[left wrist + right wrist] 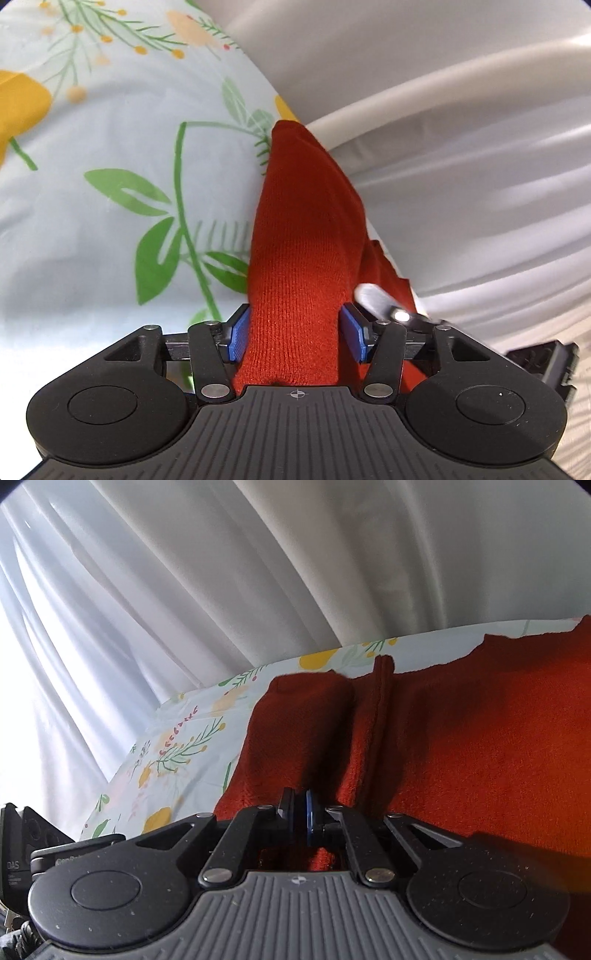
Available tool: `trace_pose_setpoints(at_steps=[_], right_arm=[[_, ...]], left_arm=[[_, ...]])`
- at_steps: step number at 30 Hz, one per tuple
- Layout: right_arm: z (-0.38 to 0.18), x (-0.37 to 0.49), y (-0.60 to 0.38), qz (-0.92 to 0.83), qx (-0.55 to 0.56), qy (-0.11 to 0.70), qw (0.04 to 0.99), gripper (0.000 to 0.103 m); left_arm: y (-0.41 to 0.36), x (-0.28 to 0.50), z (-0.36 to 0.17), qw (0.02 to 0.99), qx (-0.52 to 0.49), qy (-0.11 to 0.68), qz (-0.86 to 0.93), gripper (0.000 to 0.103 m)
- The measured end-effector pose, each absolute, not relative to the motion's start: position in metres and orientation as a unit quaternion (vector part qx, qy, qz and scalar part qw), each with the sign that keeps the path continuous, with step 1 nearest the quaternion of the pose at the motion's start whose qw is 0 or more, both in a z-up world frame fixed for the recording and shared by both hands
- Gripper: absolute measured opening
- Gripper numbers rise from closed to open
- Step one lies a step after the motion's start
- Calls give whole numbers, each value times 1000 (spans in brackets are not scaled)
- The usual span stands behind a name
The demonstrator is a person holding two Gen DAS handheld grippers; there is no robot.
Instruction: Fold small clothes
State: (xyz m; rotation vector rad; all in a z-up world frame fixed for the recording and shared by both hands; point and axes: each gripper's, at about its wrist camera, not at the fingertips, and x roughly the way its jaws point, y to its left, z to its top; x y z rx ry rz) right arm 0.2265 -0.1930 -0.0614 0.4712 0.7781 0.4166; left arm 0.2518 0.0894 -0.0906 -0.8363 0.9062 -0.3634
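Observation:
A small red knit garment (303, 236) lies on a floral sheet (110, 122). In the left wrist view a thick fold of it runs between my left gripper's (295, 332) blue pads (238, 334), which stand apart on either side of the cloth; I cannot tell whether they press on it. In the right wrist view the garment (461, 731) spreads to the right with a raised seam. My right gripper (301, 814) is shut, its blue pads pinching the garment's near edge.
A white pleated curtain (221, 572) hangs behind the sheet's far edge. A white rounded bar (424, 99) curves across the left wrist view. The other gripper's body (543, 362) shows at the lower right there.

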Motion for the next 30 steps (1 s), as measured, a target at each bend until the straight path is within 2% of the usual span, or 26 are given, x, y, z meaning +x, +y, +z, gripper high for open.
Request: trace_pose_setpoints(at_steps=[2,5,6,10,14,17,18,23,26,30], right_arm=[[-55,225,-209,179,245,358,883,10],[-56,233,-230,158,284,362,874,35],[-59,239,-231,163,294,372,865,36],[-75,262,-217,208,337,395,829,36],[-72,275,-189,214,302,401,838,34],[-67,278,-178,201,253,400,858,12],[-65,276,-175,196,237,397,865,10],[-30,245,-176,172,130,342,915,8],[-9,226,-199,152,107,312,932,8],[-3,212,-232,110,83,308,941,8]], left_arm=[[92,251,-93,797,-394,423,-175,56],[89,251,-89,803,-379,423,-178,56],[87,252,-88,806,-374,423,-179,56],[84,250,-85,809,-362,426,-180,56],[82,250,-83,811,-354,431,-178,56],[80,247,-82,813,-344,435,-181,57],[79,247,-81,811,-346,436,-180,57],[81,227,-56,825,-320,419,-204,60],[72,215,-43,831,-281,418,-235,64],[44,214,-47,830,-238,435,-256,64]])
